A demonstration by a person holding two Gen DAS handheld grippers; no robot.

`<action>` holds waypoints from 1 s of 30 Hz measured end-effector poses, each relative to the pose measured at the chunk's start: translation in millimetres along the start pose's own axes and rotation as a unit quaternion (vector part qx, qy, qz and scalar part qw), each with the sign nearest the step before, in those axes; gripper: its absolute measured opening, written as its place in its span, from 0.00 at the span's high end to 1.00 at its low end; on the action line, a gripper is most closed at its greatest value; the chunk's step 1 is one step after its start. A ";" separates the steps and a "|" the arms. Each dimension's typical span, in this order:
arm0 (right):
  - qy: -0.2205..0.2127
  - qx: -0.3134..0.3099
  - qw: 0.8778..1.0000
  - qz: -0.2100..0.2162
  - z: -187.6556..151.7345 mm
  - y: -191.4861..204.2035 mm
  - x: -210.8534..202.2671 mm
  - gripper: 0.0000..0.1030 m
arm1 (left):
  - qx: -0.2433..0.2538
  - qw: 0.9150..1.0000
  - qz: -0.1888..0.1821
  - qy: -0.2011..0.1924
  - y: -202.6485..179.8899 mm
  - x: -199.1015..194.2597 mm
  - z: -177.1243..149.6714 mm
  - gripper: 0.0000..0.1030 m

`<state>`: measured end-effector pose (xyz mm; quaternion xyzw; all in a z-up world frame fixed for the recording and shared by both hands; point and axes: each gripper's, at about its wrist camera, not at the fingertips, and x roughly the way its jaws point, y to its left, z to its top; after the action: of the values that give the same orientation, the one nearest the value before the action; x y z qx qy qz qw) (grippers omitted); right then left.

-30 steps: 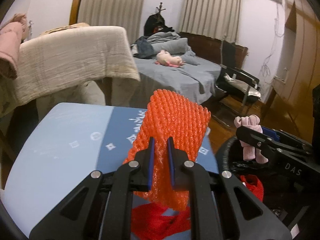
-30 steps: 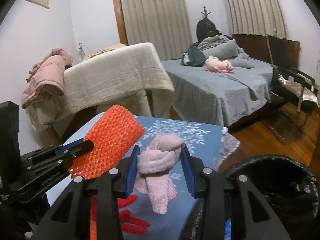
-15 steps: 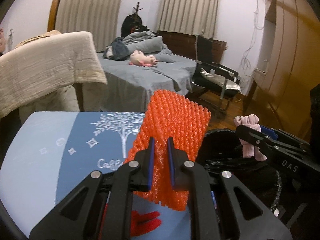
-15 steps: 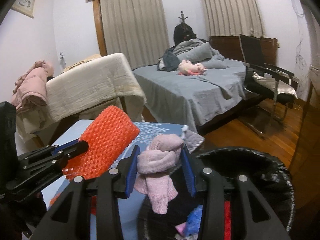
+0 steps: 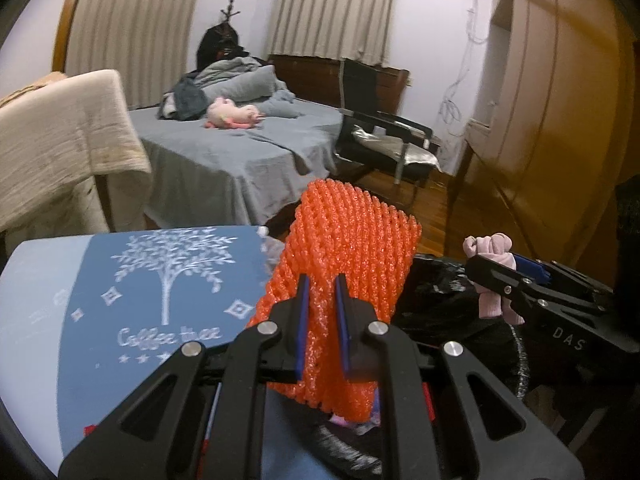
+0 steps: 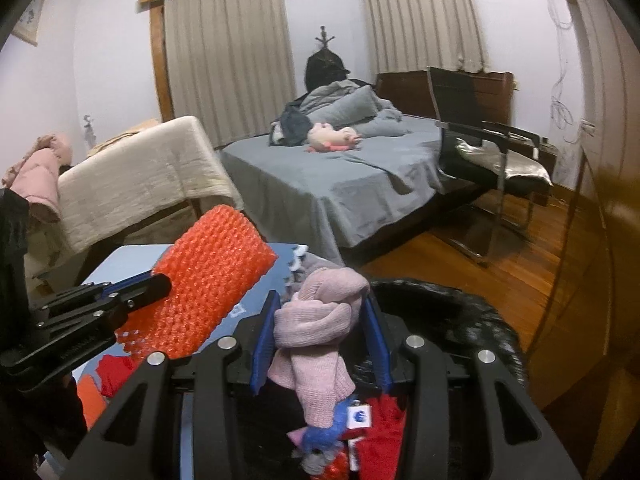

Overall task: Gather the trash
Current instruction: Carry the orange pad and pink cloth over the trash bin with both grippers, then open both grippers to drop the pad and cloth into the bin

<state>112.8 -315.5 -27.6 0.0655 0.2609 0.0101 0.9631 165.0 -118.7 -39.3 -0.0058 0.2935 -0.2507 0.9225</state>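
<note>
**Both grippers loaded, hanging over the bin**

The left gripper [image 5: 322,320] has its blue pads nearly together, pinching an orange foam net sleeve [image 5: 348,264] — the kind fruit comes wrapped in. The sleeve sticks up past the fingertips, tilted a bit to the right, and its lower end hangs over the near rim of the black-lined trash bin [image 5: 436,280]. The right gripper [image 6: 320,332] sits at a middling width, clamped on a knotted pink knit sock [image 6: 316,320] whose loose end dangles down into the bin.

Writing I can actually read: "Coffee tree" in white script under a white tree print on the blue tablecloth [image 5: 120,292], with little stars and diamonds round it. The side of the right gripper, seen from the left camera, says "DAS". There's a small white tag with a blue mark down in the bin, too small to read.

The right camera is the one that looks into the bin — a blue fuzzy thing [image 6: 324,436], red scraps [image 6: 384,424] and that tag sit under the sock. It also catches more red bits [image 6: 114,372] lying on the table beside the left gripper, and a pink jacket [image 6: 38,176] off to the left. The left camera barely sees inside the bin, but it shows the wooden wardrobe [image 5: 560,120] on the right properly. Both show the grey bed [image 6: 340,176] with a pink plush toy [image 6: 332,136] and a black chair [image 6: 480,140].
</note>
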 end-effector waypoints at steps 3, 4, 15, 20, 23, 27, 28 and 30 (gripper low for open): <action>0.001 0.009 1.000 -0.012 -2.6 -13.5 -2.3 0.60 | 0.009 1.000 -0.014 0.005 -13.9 8.9 -0.4 0.89; 0.001 0.012 1.000 -0.016 -4.0 -18.0 -3.1 0.60 | 0.012 1.000 -0.019 0.007 -18.6 11.8 -1.0 0.89; 0.001 0.032 0.998 -0.049 -16.7 -49.8 -9.2 0.43 | 0.024 0.996 -0.074 0.052 -43.6 49.2 -15.1 0.72; -0.004 0.034 0.998 -0.053 -18.0 -51.5 -10.6 0.29 | 0.018 0.997 -0.061 0.045 -35.3 44.1 -19.5 0.49; -0.010 0.037 0.998 -0.054 -17.4 -49.1 -12.0 0.10 | 0.025 0.998 -0.043 0.034 -30.4 33.6 -20.2 0.33; -0.013 0.036 0.998 -0.045 -15.7 -41.0 -11.7 0.06 | 0.023 0.999 -0.020 0.022 -15.6 20.1 -20.4 0.23; -0.012 0.035 0.998 -0.042 -15.7 -38.7 -11.3 0.06 | 0.020 1.000 -0.012 0.018 -11.3 15.5 -19.2 0.21; -0.010 0.034 0.999 -0.034 -15.7 -32.4 -10.3 0.06 | 0.015 1.000 -0.001 0.012 -2.8 8.6 -19.3 0.19</action>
<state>95.5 -346.3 -40.1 0.0891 0.2540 -0.0324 0.9625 159.3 -122.5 -59.5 0.0114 0.3009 -0.2558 0.9186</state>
